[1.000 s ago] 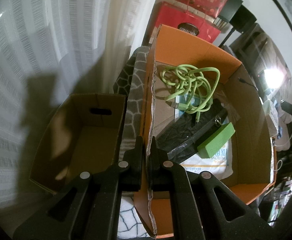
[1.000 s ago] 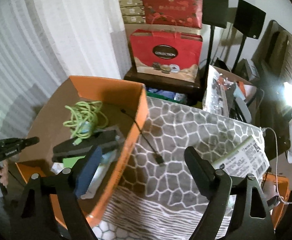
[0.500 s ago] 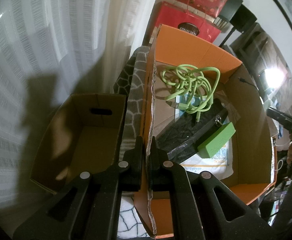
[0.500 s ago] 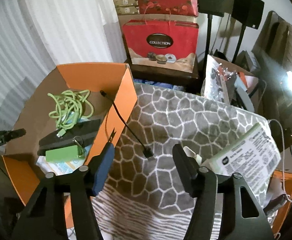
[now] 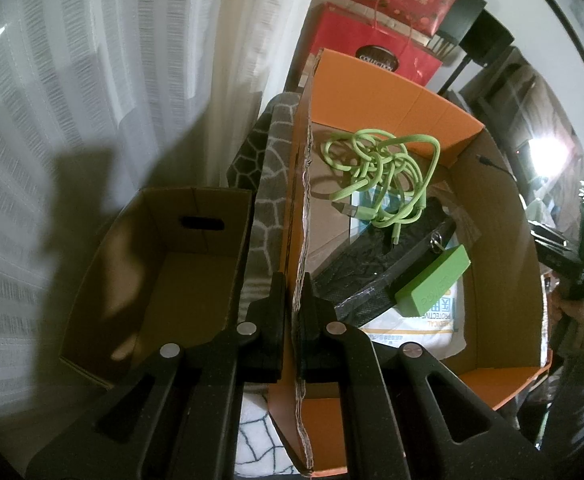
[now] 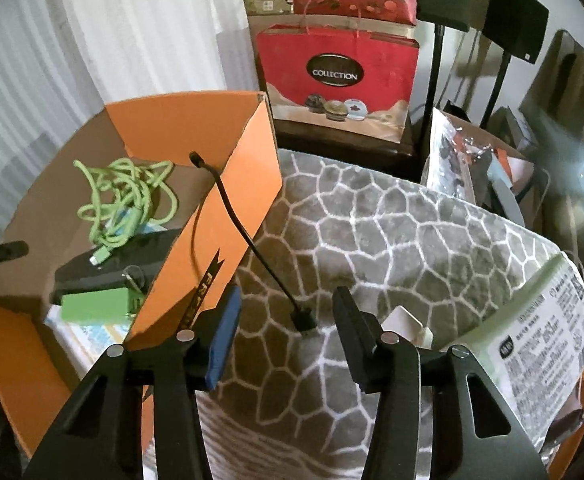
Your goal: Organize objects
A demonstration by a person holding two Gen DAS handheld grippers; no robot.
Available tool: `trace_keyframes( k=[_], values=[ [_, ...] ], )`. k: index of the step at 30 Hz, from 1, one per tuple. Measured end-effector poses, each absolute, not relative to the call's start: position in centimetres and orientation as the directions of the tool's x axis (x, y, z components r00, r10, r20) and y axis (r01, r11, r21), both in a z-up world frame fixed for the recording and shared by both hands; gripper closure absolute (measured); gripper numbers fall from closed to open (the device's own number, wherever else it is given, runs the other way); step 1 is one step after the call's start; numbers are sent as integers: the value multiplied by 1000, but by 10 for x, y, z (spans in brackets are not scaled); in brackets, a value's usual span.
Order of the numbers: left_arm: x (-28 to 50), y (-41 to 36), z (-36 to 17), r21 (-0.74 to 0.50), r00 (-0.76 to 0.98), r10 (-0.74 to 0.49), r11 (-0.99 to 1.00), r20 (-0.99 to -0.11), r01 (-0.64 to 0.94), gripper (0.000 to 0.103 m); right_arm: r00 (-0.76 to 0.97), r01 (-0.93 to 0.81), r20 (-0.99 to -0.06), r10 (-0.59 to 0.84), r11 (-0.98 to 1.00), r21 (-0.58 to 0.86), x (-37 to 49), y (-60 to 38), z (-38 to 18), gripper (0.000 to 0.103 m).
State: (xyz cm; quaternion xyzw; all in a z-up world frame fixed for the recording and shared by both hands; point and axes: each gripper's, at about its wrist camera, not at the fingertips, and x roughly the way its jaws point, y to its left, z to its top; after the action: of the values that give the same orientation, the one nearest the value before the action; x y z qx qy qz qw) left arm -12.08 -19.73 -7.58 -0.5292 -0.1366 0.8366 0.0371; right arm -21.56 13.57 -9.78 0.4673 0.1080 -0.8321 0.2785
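The left gripper (image 5: 292, 300) is pressed together on the side wall of the orange box (image 5: 395, 80). The right gripper (image 6: 284, 316) has just been narrowing its jaws; they stand apart around the plug of a black cable (image 6: 248, 240), not touching it. The plug rests on the grey patterned blanket (image 6: 391, 240) while the cable arches over the box wall. In the box lie a tangled green cable (image 5: 379, 176), a black pouch (image 5: 375, 268) and a green power bank (image 5: 431, 286) marked "POWER", on a pack reading "PROTECTIVE". Behind stands a red bag (image 6: 337, 76) labelled "COLLECTION".
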Motion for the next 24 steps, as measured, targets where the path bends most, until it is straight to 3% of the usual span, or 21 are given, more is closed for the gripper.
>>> trace_keyframes(
  k=[2,7,12,17,24],
  values=[
    [-121,-197,-76,-269,-437,207,-960,-875,83,98,-408,564,-836,-368,-821,87,-218,133,-100,67],
    [-121,-197,-76,-268,-437,207,-960,-875,82,98,-425,545,-826,-370,-833,92,-222,133,-100,72],
    [-121,-197,-76,-268,-437,207,-960,-875,82,98,-405,547,-822,-399,-827,131,-225,133,-102,92],
    [-121,-197,-76,-267,-437,206,-960,-876,82,98,-468,543,-780,-416,-831,117,-221,136,-90,99],
    [-121,-197,-76,-268,-437,207,-960,-875,83,98,-532,559,-724,-439,-825,89,-214,135,-51,99]
  ],
)
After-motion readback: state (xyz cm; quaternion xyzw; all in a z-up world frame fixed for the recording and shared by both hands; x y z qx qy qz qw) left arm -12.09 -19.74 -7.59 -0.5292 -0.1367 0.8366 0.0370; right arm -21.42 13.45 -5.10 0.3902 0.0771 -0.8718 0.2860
